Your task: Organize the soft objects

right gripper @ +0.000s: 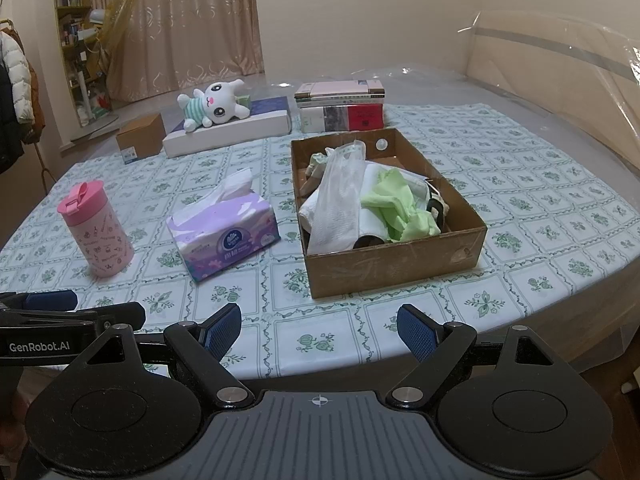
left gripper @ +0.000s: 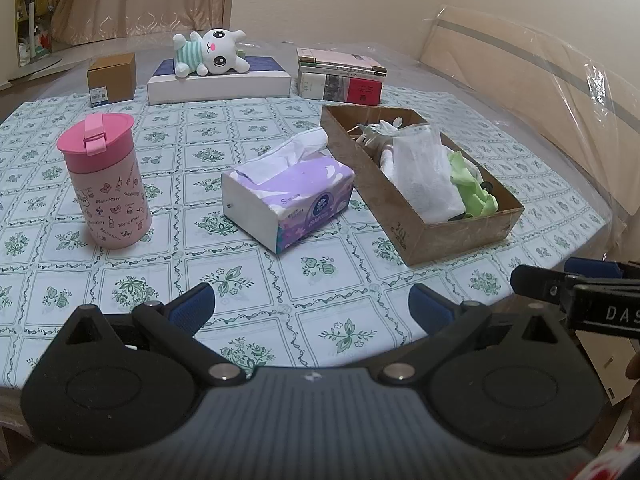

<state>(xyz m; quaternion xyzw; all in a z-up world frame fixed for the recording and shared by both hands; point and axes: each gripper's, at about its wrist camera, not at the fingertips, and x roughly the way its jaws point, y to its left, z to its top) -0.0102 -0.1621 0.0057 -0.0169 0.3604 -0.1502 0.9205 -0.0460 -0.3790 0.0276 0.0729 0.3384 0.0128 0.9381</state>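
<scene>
Above the near edge of the green-patterned tabletop [right gripper: 560,240] we hold both tools, the left tool [left gripper: 312,308] and right tool [right gripper: 320,330], released and empty. The brown cardboard box [right gripper: 396,268] already holds soft cloths; the white plush rabbit [right gripper: 216,108] lies far back on a flat white box [right gripper: 240,130], probably our next reach.

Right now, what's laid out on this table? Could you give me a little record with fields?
surface: table under a green floral tablecloth
open cardboard box: holds a white plastic bag and green cloth, with other items partly hidden
tissue pack: purple, left of the box, one tissue sticking up
pink cup: upright, lid on
plush bunny: lying on a flat white box at the far side
books: stacked behind the open box
left gripper: jaws open, empty
right gripper: jaws open, empty
</scene>
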